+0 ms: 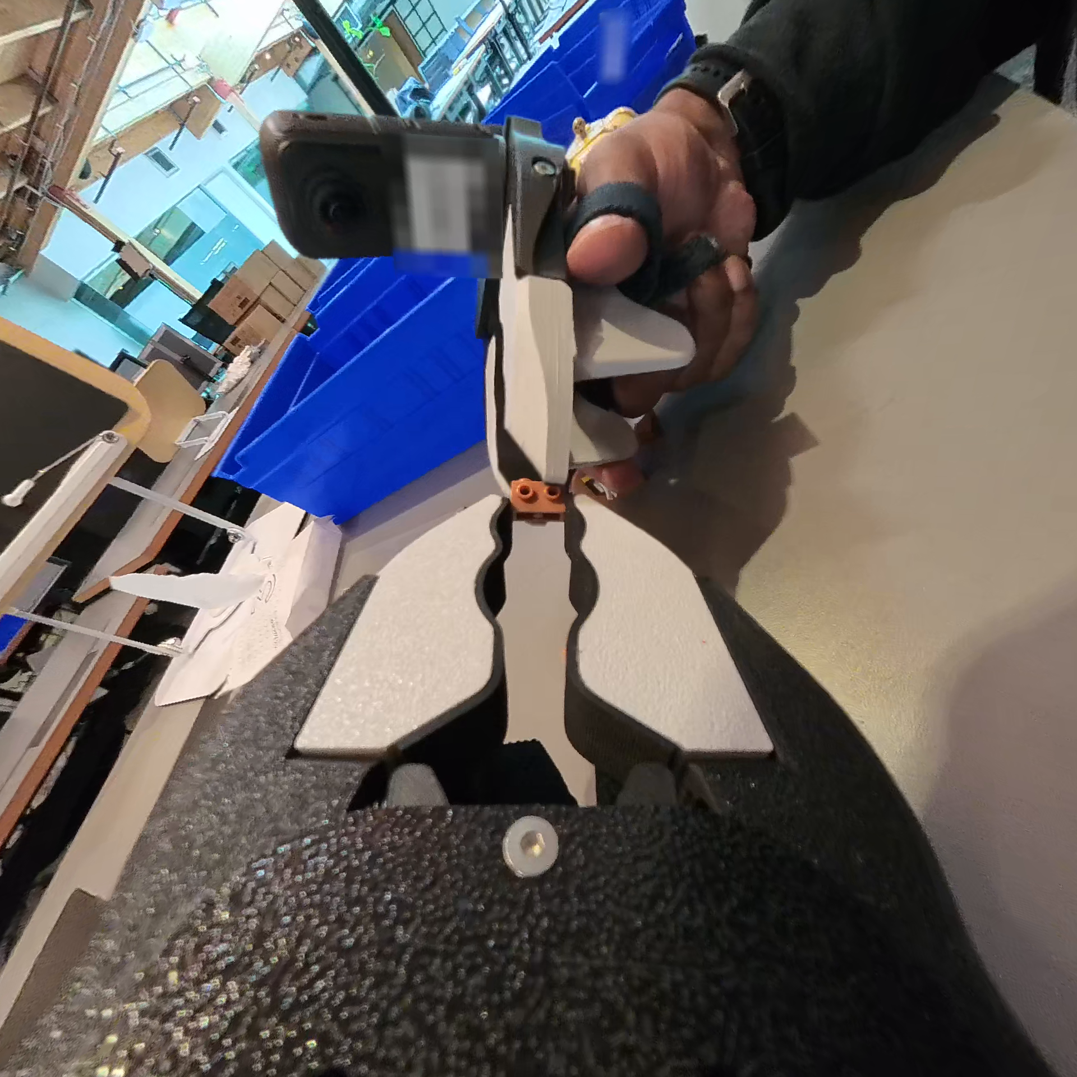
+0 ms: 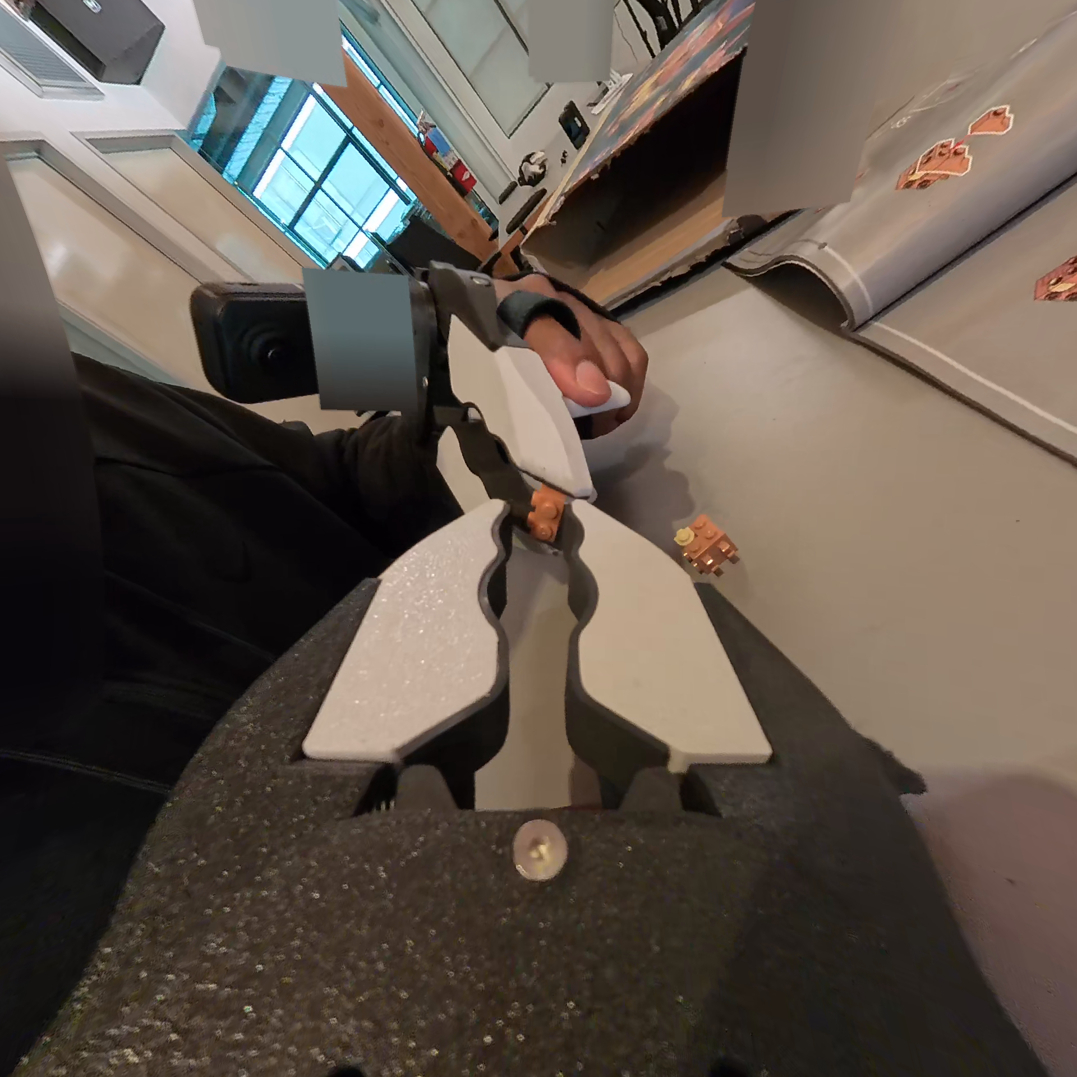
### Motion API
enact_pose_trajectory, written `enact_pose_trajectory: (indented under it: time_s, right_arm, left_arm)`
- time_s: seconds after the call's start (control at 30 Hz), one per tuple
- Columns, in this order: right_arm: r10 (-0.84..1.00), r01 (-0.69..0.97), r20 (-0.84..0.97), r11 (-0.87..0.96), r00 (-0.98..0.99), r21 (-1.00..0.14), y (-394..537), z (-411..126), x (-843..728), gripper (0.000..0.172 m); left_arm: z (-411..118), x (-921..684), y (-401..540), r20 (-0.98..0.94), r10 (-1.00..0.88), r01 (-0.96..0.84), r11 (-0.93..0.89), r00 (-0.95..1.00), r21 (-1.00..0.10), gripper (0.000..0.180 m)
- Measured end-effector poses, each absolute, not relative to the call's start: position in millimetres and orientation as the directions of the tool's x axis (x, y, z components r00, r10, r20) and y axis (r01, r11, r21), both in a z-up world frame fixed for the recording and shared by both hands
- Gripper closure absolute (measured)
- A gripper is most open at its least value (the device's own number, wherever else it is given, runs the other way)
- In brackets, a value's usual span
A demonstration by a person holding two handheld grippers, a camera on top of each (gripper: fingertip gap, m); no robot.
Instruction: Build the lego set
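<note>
1. the left gripper is closed on a small orange brick, held just above the grey table.
2. the right gripper is closed on the same orange brick, tips meeting the left's.
3. a small orange brick assembly sits on the table nearby, beside an open booklet.

Workshop-like office interior: stacked blue plastic bins, cardboard boxes upper left, large windows, grey worktable.
</note>
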State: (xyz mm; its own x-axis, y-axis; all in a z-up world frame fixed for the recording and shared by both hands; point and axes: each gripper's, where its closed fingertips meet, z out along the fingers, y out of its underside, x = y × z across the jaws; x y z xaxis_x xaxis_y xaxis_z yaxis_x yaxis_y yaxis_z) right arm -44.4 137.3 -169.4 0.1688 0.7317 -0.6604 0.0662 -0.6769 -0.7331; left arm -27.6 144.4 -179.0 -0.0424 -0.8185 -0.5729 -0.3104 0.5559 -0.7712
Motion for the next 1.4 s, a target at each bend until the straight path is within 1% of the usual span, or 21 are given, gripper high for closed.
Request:
enact_pose_trajectory:
  time_s: [0.07, 0.2, 0.27, 0.37, 0.47, 0.6, 0.7, 0.77, 0.83, 0.97, 1.1, 1.27, 1.4]
  right_arm:
    - [0.736, 0.078, -0.651, -0.672, 0.187, -0.737, 137.8, -172.3, -44.5, 0.161]
    - [0.741, 0.075, -0.638, -0.663, 0.210, -0.745, 140.6, -172.6, -43.7, 0.162]
    - [0.743, 0.066, -0.631, -0.657, 0.220, -0.751, 142.9, -170.7, -41.8, 0.162]
    - [0.746, 0.055, -0.619, -0.648, 0.248, -0.759, 147.8, -168.1, -37.2, 0.162]
    - [0.755, 0.076, -0.589, -0.631, 0.289, -0.772, 150.9, -171.5, -34.6, 0.162]
    - [0.777, 0.139, -0.531, -0.599, 0.338, -0.788, 150.8, -180.7, -35.1, 0.162]
    - [0.795, 0.192, -0.476, -0.569, 0.376, -0.800, 151.0, -187.4, -34.9, 0.162]
    - [0.805, 0.225, -0.437, -0.549, 0.400, -0.805, 151.4, -190.2, -34.2, 0.162]
    - [0.815, 0.262, -0.392, -0.526, 0.427, -0.809, 152.0, -193.0, -32.9, 0.162]
    - [0.832, 0.342, -0.300, -0.483, 0.468, -0.806, 151.9, -199.6, -30.7, 0.162]
    - [0.832, 0.388, -0.270, -0.482, 0.485, -0.786, 149.0, -205.4, -31.7, 0.162]
    - [0.819, 0.432, -0.243, -0.497, 0.519, -0.753, 148.7, -213.3, -31.1, 0.162]
    - [0.801, 0.453, -0.222, -0.516, 0.556, -0.727, 151.8, -218.0, -29.1, 0.162]
  left_arm:
    - [-179.9, -26.8, 143.1, -0.583, -0.811, -0.313, 0.567, -0.047, -0.762, 0.164]
    - [-181.4, -27.2, 145.5, -0.572, -0.819, -0.329, 0.552, -0.040, -0.767, 0.163]
    - [-190.2, -31.1, 150.5, -0.526, -0.849, -0.384, 0.503, -0.053, -0.774, 0.156]
    - [-210.6, -43.3, 162.5, -0.392, -0.919, -0.528, 0.355, -0.046, -0.771, 0.151]
    - [-226.6, -54.8, 165.5, -0.260, -0.965, -0.645, 0.209, -0.017, -0.735, 0.151]
    - [-238.1, -60.7, 160.0, -0.063, -0.997, -0.701, 0.018, 0.038, -0.713, 0.152]
    - [-250.4, -61.4, 160.9, 0.006, -0.997, -0.734, -0.062, 0.080, -0.676, 0.154]
    - [-253.4, -58.5, 162.0, 0.008, -0.996, -0.733, -0.074, 0.093, -0.676, 0.156]
    - [-253.8, -55.4, 161.8, 0.009, -0.995, -0.732, -0.076, 0.095, -0.677, 0.163]
    - [-253.3, -50.0, 161.7, -0.025, -0.996, -0.739, -0.050, 0.090, -0.672, 0.163]
    - [-247.2, -45.4, 164.7, -0.151, -0.985, -0.756, 0.040, 0.078, -0.654, 0.163]
    - [-232.7, -36.0, 163.8, -0.318, -0.947, -0.733, 0.188, 0.040, -0.653, 0.163]
    - [-228.9, -32.3, 166.4, -0.380, -0.923, -0.712, 0.230, 0.056, -0.664, 0.163]
